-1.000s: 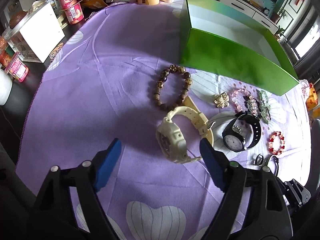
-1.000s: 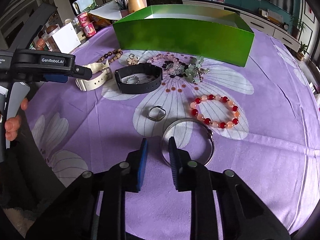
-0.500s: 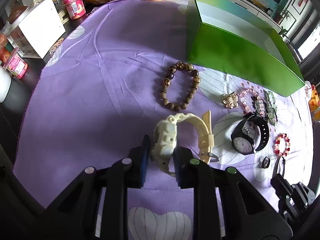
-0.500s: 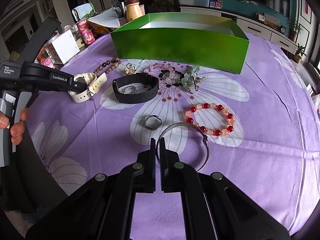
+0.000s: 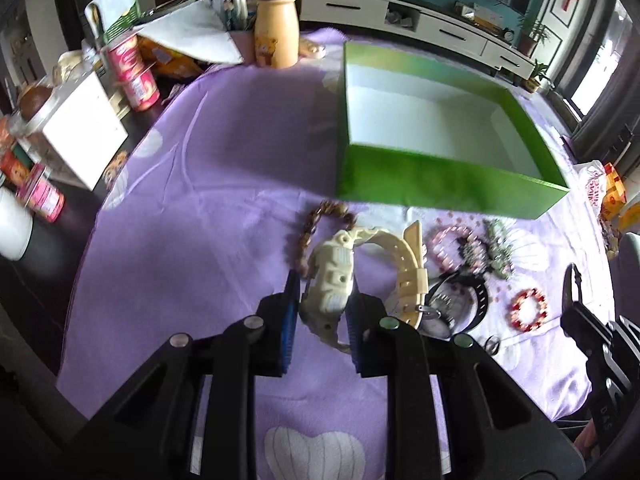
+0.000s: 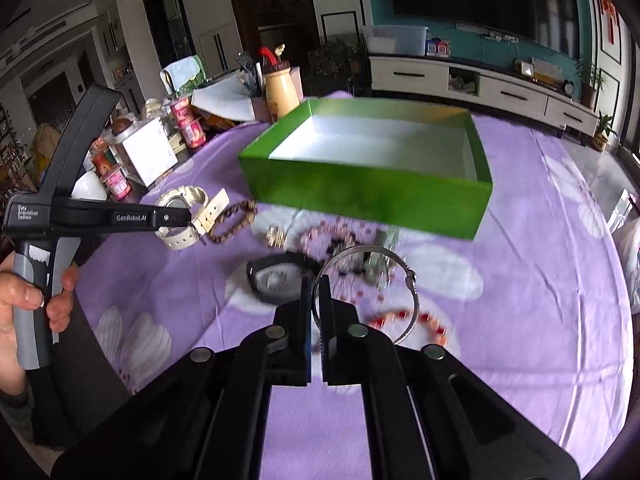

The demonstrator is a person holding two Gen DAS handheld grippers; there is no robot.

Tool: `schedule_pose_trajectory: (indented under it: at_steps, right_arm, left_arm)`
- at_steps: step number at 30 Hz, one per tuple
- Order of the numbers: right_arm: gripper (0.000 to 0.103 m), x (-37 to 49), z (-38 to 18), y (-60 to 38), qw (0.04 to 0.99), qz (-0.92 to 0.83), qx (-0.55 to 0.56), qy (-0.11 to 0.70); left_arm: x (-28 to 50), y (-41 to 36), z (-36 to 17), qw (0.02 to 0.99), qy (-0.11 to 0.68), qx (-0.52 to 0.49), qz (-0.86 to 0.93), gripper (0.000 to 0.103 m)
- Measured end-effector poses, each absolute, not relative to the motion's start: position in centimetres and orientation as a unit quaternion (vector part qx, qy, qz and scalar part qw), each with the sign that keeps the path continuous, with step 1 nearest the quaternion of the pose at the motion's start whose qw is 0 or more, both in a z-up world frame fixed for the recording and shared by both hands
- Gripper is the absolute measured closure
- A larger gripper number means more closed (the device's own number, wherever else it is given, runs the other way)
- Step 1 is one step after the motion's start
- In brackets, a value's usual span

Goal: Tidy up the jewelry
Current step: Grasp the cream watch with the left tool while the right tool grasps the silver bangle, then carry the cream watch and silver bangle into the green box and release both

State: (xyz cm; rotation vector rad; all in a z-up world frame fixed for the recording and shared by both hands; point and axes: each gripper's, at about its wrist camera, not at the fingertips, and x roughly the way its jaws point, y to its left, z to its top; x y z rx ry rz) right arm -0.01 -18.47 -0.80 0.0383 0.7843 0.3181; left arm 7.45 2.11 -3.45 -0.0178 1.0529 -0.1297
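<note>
My left gripper [image 5: 322,300] is shut on the case of a cream watch [image 5: 332,276] and holds it above the purple cloth; the watch also shows in the right wrist view [image 6: 180,216]. My right gripper [image 6: 316,292] is shut on a thin silver bangle [image 6: 400,276], lifted off the cloth. The open green box [image 5: 440,184] with a white inside stands beyond both; it also shows in the right wrist view [image 6: 360,188]. A brown bead bracelet [image 5: 320,220], black watch [image 5: 460,300], pink bead bracelet [image 5: 448,244] and red bead bracelet [image 5: 528,308] lie on the cloth.
A small ring [image 5: 494,344] and a green hair clip [image 5: 498,248] lie among the jewelry. A white box [image 5: 84,132], pink cups [image 5: 136,76] and a yellow bear bottle [image 5: 276,32] crowd the table's far left edge.
Both grippers closed, the left on the cream watch and the right on the silver bangle. Both then lifted their pieces off the cloth and moved toward the green box.
</note>
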Motion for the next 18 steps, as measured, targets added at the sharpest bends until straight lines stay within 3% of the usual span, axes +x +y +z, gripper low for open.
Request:
schedule_pose_trajectory:
  at_steps: [9,18]
  right_arm:
    - [0.1,6.1,1.8,-19.2,0.925,0.158,0.026,0.345]
    - [0.1,13.2,0.4,-19.9,0.92,0.149,0.041,0.361]
  left_arm:
    - [12.9,-0.5,0.3,0.883,0.461,-0.007,-0.089,0.081]
    - [19.4,-3.2,-1.6,0.873,0.48,0.003,-0.092,0.081]
